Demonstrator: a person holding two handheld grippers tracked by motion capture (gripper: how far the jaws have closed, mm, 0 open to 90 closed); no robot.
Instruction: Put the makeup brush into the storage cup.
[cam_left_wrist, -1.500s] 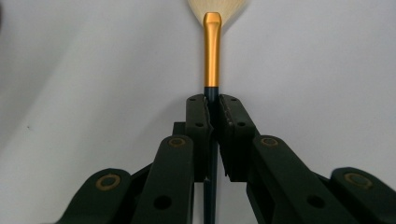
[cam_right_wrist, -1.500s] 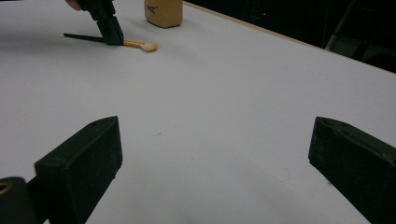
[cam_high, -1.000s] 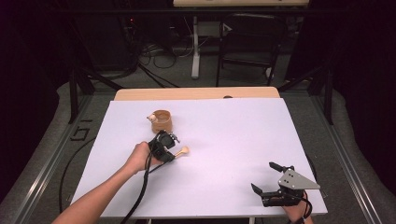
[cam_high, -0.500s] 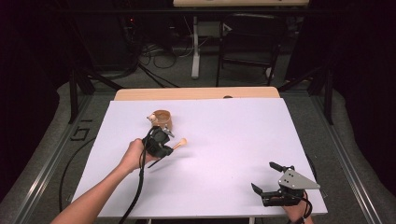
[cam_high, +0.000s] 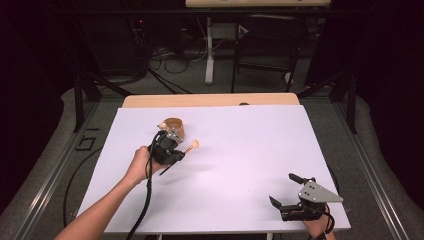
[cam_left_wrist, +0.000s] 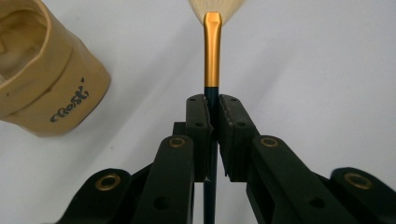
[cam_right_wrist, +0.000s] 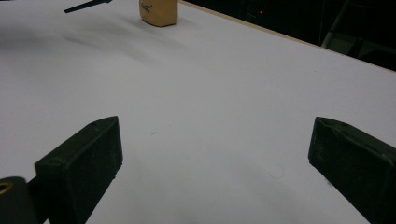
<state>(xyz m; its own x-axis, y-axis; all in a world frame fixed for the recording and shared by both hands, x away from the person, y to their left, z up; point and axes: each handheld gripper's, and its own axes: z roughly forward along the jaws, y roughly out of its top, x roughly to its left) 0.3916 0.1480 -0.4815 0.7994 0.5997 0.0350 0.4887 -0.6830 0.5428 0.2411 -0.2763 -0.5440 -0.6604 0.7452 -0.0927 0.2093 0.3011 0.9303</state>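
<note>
Currently, the light, stiff makeup brush (cam_left_wrist: 212, 51) is clamped by its dark handle between the left gripper's (cam_left_wrist: 212, 109) closed fingers; soft bristles are best avoided. The right gripper's (cam_right_wrist: 215, 154) fingers are spread wide, empty.

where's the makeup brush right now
The makeup brush is clamped in the left hand-held gripper, left of the table's middle in the high view, just in front of the tan cup.

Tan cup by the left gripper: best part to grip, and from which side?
Probably the rim wall of the cup, from above: it stands upright with its mouth open, so one jaw can go inside and one outside. The right gripper is open and free; the left gripper holds a brush.
</note>
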